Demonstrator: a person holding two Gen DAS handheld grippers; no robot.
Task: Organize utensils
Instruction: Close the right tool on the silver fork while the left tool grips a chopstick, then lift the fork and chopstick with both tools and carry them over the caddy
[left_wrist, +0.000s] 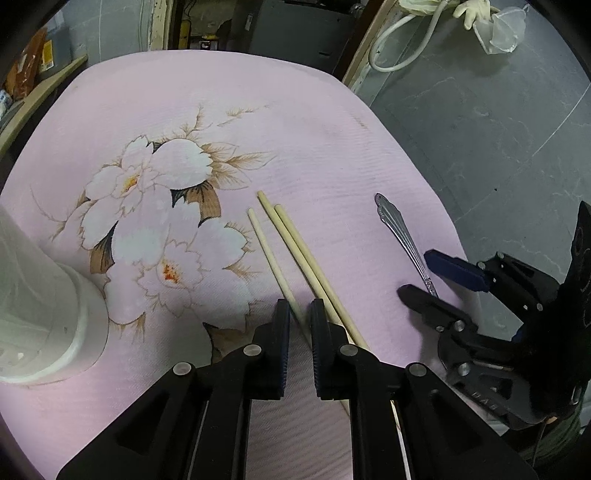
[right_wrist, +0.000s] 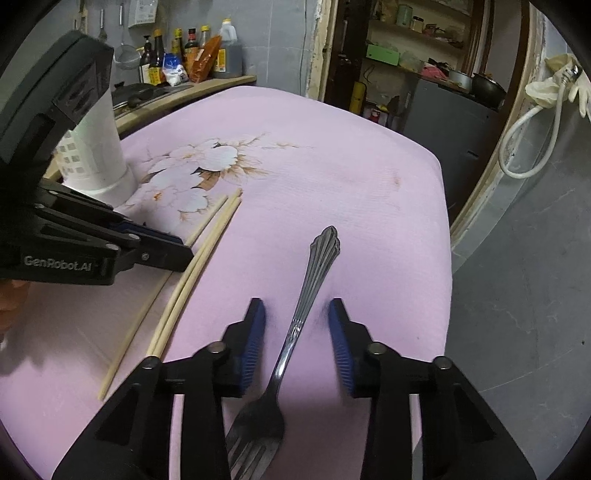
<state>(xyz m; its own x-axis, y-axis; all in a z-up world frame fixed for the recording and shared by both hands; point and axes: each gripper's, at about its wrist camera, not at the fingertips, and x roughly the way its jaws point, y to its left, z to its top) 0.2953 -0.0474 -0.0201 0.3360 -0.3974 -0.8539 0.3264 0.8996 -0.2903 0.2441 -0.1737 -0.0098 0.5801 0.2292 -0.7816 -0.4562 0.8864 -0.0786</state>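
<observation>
On the pink flowered cloth (right_wrist: 332, 155), open room lies ahead toward the white holder (right_wrist: 99, 155), but its right edge drops off just beside the fork (right_wrist: 295, 325). Spread around that handle without touching, the right gripper (right_wrist: 297, 343) could skid it over; the left gripper (left_wrist: 297, 325), pinching one chopstick (left_wrist: 269, 254), may nudge the pair (left_wrist: 295, 240) alongside.

Home kitchen; sauce bottles (right_wrist: 192, 55) shelved
</observation>
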